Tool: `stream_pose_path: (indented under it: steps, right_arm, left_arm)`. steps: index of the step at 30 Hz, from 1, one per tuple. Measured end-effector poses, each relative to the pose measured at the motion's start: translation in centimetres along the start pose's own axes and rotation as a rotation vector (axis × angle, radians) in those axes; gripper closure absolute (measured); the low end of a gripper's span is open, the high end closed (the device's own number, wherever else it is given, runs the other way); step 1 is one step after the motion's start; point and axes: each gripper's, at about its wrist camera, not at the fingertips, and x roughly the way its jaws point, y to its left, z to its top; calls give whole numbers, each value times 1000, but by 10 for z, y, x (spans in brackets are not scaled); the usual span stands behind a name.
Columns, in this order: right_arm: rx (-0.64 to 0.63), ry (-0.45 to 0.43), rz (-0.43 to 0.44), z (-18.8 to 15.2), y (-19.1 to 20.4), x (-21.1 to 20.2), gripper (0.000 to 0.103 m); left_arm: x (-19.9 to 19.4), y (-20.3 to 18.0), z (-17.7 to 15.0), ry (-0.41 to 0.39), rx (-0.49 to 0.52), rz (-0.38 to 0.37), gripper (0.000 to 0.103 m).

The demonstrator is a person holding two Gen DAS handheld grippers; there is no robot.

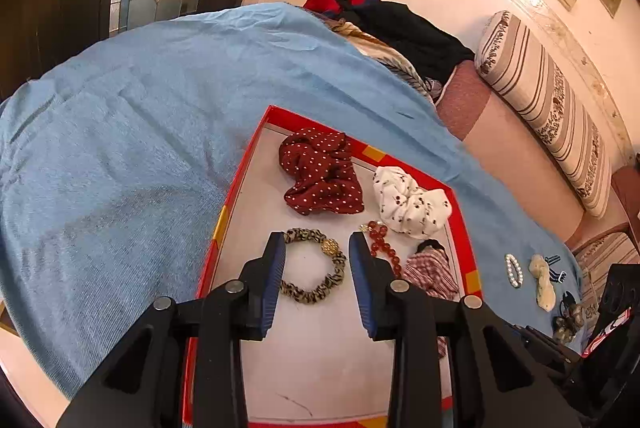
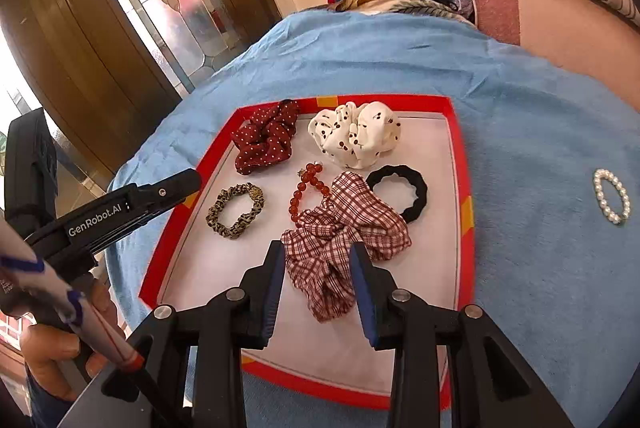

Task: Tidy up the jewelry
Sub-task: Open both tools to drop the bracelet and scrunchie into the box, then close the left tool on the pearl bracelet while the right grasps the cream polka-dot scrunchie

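Both tongs part-open: left tongs (image 1: 317, 242) over leopard scrunchie (image 1: 316, 270), right tongs (image 2: 318, 252) astride plaid scrunchie (image 2: 340, 248).

"GenRobot.AI" on left gripper (image 2: 188, 188)

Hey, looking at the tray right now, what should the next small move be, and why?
Probably send the right gripper to the pearl bracelet. Its jaws stand open over the plaid scrunchie, already inside the red tray, while the pearls lie outside on the blue cloth.

Blue blanket (image 2: 520, 108) over a bed perhaps, red-rimmed tray (image 2: 464, 156), pearl bracelet (image 2: 611, 195) beside it
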Motion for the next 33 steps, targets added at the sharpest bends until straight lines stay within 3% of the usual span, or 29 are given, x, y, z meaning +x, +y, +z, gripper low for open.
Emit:
stream_pose_path:
  steps: [8, 14, 33]
  right_arm:
    - [24, -28, 7, -14, -7, -33, 67]
    - [70, -57, 7, -34, -28, -62, 61]
    - [278, -150, -21, -95, -126, -132, 59]
  left_arm:
    - [-20, -21, -13, -11, 32, -9, 71]
    - [-33, -47, -32, 1, 88, -22, 71]
    - [-38, -179, -106, 69, 388, -71, 67]
